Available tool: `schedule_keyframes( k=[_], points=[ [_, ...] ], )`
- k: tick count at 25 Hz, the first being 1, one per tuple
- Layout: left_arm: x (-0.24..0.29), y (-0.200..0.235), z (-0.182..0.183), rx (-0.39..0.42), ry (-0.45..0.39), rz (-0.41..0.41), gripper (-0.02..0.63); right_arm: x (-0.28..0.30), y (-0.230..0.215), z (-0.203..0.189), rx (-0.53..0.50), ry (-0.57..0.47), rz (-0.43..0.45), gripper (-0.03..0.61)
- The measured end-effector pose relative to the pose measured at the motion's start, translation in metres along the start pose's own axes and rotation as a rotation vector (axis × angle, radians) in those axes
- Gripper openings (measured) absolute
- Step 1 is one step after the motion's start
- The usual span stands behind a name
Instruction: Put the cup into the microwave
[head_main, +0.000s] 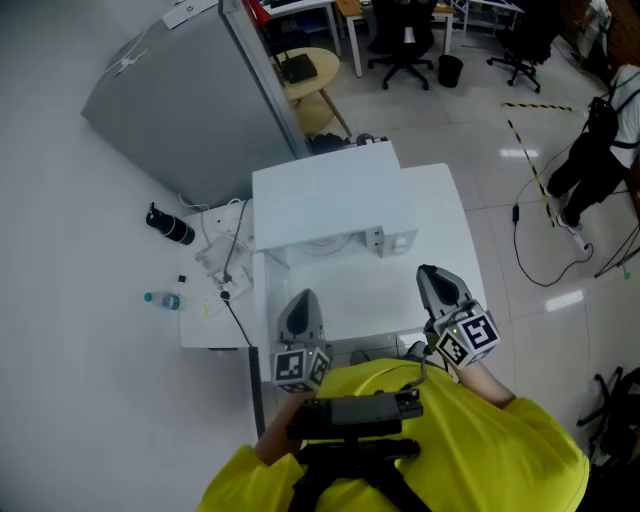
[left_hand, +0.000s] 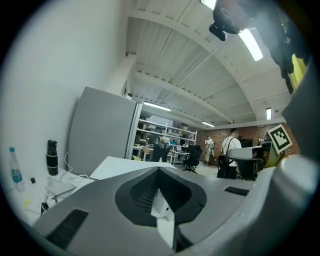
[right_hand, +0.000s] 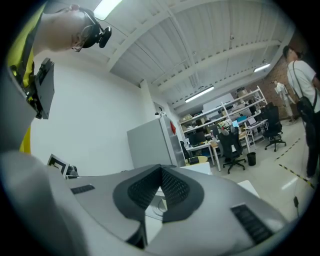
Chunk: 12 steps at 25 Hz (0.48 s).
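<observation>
Both tongs are clenched on nothing. The left gripper (head_main: 300, 300) sits at seven o'clock of the microwave (head_main: 330, 195) and the right gripper (head_main: 432, 275) at five, both pointing level toward it. I read this as a parked pose, close to the wearer's chest (no load, so no reason to gape). I cannot find the cup in any view. The microwave's front looks open, so it may be hidden inside. A water bottle (head_main: 162, 299) lies at nine o'clock, out of the way.
</observation>
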<state>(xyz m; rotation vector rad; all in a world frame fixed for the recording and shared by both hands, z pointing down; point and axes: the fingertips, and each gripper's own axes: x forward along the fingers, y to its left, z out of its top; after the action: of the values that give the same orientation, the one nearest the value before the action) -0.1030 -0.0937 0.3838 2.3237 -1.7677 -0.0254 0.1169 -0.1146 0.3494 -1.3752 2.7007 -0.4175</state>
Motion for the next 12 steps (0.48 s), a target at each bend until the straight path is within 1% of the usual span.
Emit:
schedule_keyframes(
  k=[5,9,12],
  points=[
    [0.001,-0.019,-0.005,-0.014,0.022,-0.055,0.014,-0.003,-0.004,0.003,-0.003,-0.013,-0.005,0.003],
    [-0.003,-0.019,-0.011,-0.010,0.036,-0.056,0.014,-0.007,-0.005,0.008,-0.006,-0.033,-0.015,0.003],
    [-0.004,-0.016,-0.016,-0.005,0.061,-0.048,0.014,-0.011,-0.004,0.003,0.004,-0.026,-0.024,0.003]
  ],
)
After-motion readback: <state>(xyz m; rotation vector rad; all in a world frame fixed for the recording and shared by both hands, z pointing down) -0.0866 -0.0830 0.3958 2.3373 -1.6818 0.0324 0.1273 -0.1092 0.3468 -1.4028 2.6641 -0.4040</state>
